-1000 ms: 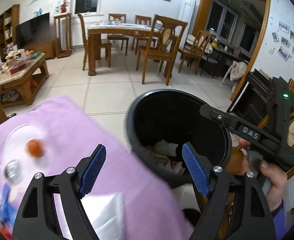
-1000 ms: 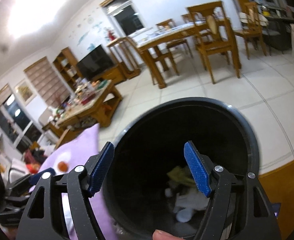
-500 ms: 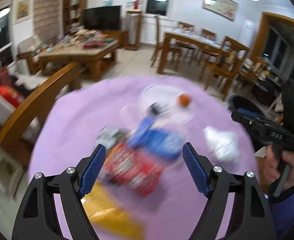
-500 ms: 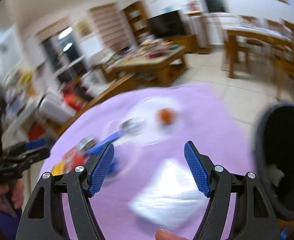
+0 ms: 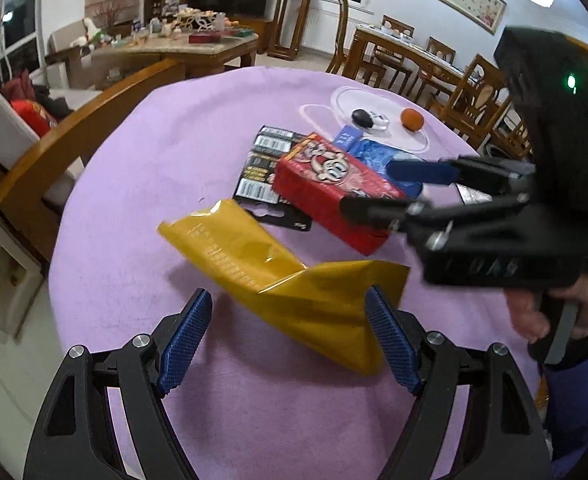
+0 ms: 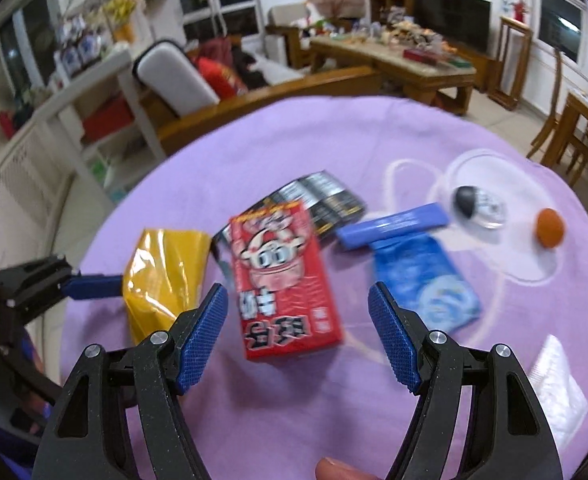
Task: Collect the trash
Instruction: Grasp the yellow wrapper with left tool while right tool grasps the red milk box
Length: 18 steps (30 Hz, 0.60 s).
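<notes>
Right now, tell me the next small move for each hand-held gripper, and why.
Probably lower the left hand-held gripper onto the yellow wrapper and close. It is open and empty, with the wrapper's near end lying between its pads. The right hand-held gripper, also open, seems lined up over the red carton, so it could drop onto that. Both lie loose on the purple tablecloth.

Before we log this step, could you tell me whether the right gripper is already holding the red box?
No, the right gripper is open, its blue pads spread either side of the red box, which lies flat on the purple cloth.
</notes>
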{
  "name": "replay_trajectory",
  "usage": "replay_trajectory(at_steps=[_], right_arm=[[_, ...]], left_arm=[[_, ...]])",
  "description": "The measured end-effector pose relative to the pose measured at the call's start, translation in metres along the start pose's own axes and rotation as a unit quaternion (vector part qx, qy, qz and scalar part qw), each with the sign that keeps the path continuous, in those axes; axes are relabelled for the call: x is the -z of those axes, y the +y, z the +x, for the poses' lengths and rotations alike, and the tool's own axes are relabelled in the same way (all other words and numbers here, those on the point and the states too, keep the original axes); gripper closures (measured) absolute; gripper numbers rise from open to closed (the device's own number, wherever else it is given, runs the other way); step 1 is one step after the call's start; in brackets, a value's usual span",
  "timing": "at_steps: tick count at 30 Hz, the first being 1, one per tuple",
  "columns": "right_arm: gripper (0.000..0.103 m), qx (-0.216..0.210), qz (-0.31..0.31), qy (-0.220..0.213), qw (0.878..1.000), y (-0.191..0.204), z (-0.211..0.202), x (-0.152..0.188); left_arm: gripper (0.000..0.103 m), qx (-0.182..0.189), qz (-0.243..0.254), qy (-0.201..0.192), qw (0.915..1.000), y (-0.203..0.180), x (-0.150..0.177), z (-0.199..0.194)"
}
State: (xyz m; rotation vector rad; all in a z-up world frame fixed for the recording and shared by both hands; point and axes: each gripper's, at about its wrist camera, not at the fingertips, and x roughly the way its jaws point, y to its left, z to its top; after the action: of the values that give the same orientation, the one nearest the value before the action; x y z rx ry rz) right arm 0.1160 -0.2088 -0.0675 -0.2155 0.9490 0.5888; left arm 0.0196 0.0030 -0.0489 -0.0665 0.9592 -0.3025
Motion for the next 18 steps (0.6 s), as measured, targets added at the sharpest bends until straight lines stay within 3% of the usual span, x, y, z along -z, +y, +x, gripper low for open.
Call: replay_trajectory(at_steps=[1, 2, 9, 11, 13, 15, 16, 18], right_arm=[[0.033, 0.003, -0.004, 0.006, 1.0, 0.002, 0.004, 0.0], [0.047, 0.006, -0.007, 0.014, 1.0, 0.003, 0.009, -0.001], [0.051, -0.001, 0.026, -0.011, 1.0, -0.009, 0.008, -0.002], [0.051, -0.001, 0.032, -0.019, 0.999, -0.013, 0.003, -0.002], [0.051, -0.001, 0.03, -0.021, 0.999, -0.016, -0.003, 0.0], [0.051, 0.002, 0.025, -0.021, 0.999, -0.016, -0.006, 0.003], [0.051, 0.004, 0.025, -0.023, 0.999, -0.017, -0.009, 0.005], [0.051, 0.003, 0.027, -0.031, 0.999, -0.018, -0.015, 0.008]], left_arm=[[0.024, 0.01, -0.01, 0.0, 0.9999, 0.005, 0.0, 0.001], [0.024, 0.02, -0.018, -0.001, 0.9996, 0.01, 0.002, 0.002], [0.026, 0.073, -0.068, -0.01, 0.995, 0.026, -0.006, 0.008], [0.038, 0.098, -0.09, -0.007, 0.9911, 0.029, -0.011, 0.013], [0.044, 0.104, -0.099, -0.008, 0.9896, 0.029, -0.015, 0.017], [0.069, 0.102, -0.101, -0.003, 0.9896, 0.028, -0.019, 0.023], [0.083, 0.119, -0.113, 0.002, 0.9865, 0.029, -0.02, 0.028], [0.087, 0.147, -0.133, 0.001, 0.9802, 0.032, -0.019, 0.034]])
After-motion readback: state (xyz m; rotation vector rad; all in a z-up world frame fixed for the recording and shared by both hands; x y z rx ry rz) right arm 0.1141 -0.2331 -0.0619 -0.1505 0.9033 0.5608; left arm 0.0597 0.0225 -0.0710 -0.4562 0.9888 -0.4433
